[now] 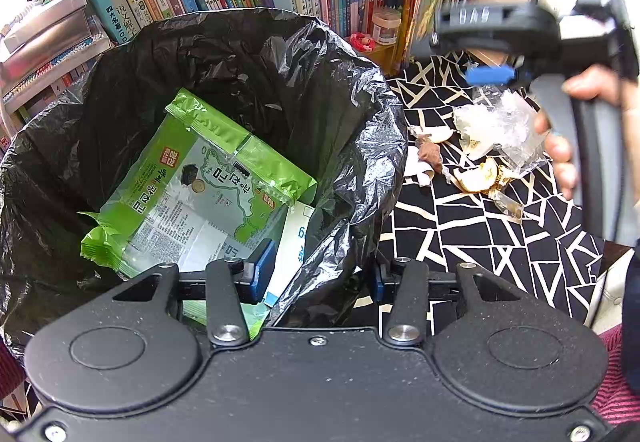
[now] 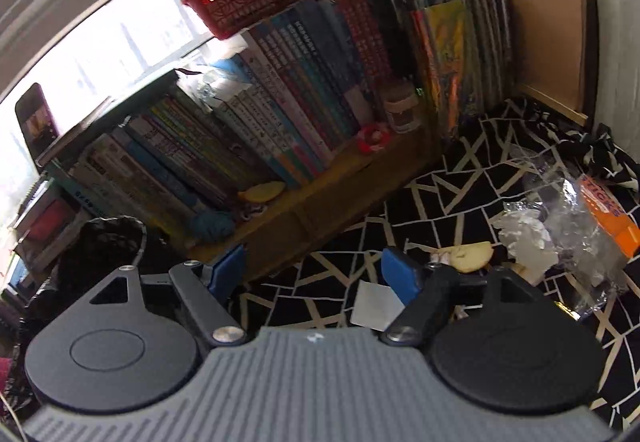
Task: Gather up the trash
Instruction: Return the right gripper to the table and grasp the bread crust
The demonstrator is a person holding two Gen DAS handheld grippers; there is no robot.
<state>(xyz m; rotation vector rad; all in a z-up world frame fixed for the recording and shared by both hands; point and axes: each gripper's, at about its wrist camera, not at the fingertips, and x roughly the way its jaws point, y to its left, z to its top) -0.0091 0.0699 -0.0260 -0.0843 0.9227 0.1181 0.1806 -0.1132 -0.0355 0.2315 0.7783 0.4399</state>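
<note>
Left tool [image 1: 316, 274] pinches the bag [image 1: 360, 130] rim lower center, right tool [image 2: 316, 274] spread and empty, so we'd grab that light, crinkly wrapper [image 2: 576, 226] at right by its loose edge.

Left tool [image 1: 318, 274] pinching black bin bag rim [image 1: 340, 242], green packet [image 1: 192, 186] inside, scraps [image 1: 480, 146] beside.

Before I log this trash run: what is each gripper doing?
Left gripper: shut on the black bin bag rim.
Right gripper: open, nothing between its pads.
</note>
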